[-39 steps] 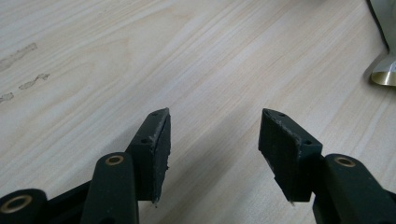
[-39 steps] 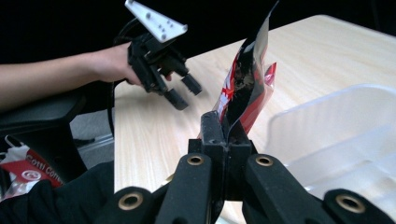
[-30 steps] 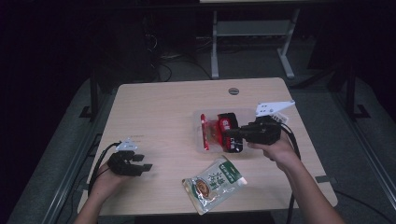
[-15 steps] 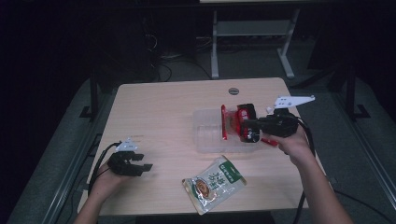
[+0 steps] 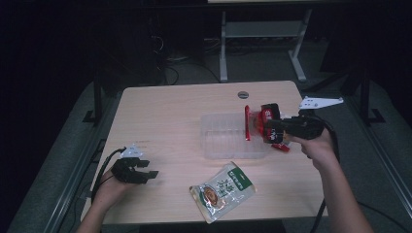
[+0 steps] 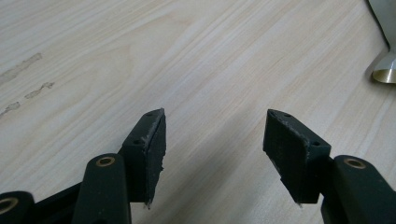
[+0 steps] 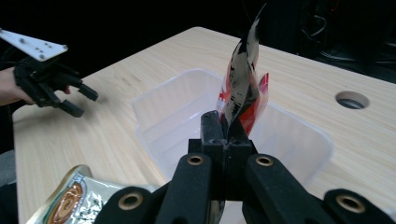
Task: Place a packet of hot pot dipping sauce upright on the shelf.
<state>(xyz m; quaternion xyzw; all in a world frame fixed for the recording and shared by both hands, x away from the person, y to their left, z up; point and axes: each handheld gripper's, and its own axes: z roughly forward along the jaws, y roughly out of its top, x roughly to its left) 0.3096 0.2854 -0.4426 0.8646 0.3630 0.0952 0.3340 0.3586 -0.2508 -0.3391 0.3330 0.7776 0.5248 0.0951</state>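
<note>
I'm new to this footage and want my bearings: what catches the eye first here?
The red packet stands out, pinched upright in the right gripper above the clear plastic tub at the table's right middle. A green-topped snack pouch lies flat near the front edge. At front left, the left gripper rests with jaws apart over bare wood.

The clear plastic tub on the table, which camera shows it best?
The high view: the clear tub shows whole, mid-table. The right gripper view gives only its near rim, partly behind the right tongs pinching a red packet. The left gripper view offers bare tabletop.
</note>
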